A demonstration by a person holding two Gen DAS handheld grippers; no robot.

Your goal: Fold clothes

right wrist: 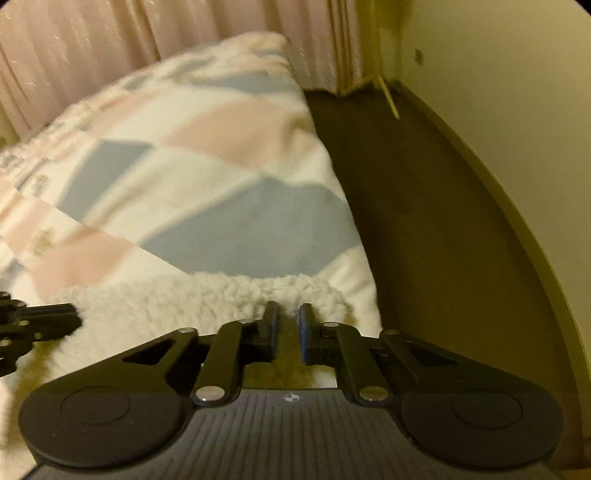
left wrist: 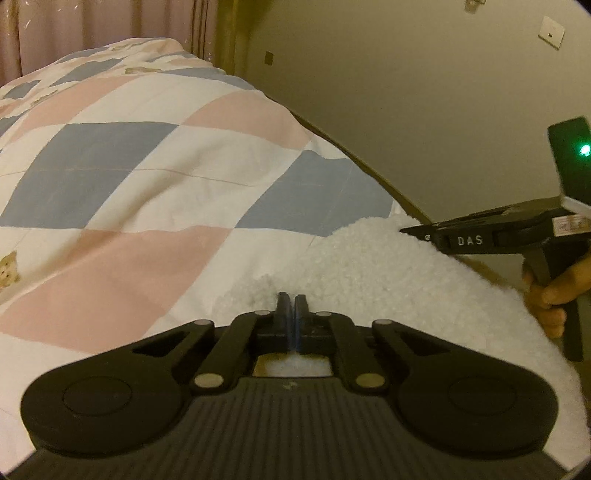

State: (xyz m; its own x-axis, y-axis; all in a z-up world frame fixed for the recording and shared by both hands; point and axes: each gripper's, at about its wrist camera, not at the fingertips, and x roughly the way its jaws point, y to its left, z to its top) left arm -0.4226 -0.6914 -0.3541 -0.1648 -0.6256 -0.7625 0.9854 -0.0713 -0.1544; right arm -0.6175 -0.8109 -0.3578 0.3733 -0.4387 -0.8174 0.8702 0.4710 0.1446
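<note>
The left tool [left wrist: 291, 301] is clenching the near edge of a white fleece garment [left wrist: 388, 266] lying on the bed [left wrist: 147, 155]. The right tool [right wrist: 288, 314] is standing slightly apart over its far edge, gripping nothing visibly. Folding is barely beginning; most remains.

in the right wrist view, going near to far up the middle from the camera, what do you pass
right gripper → white fleece garment → checked quilt on the bed → pink curtain
</note>
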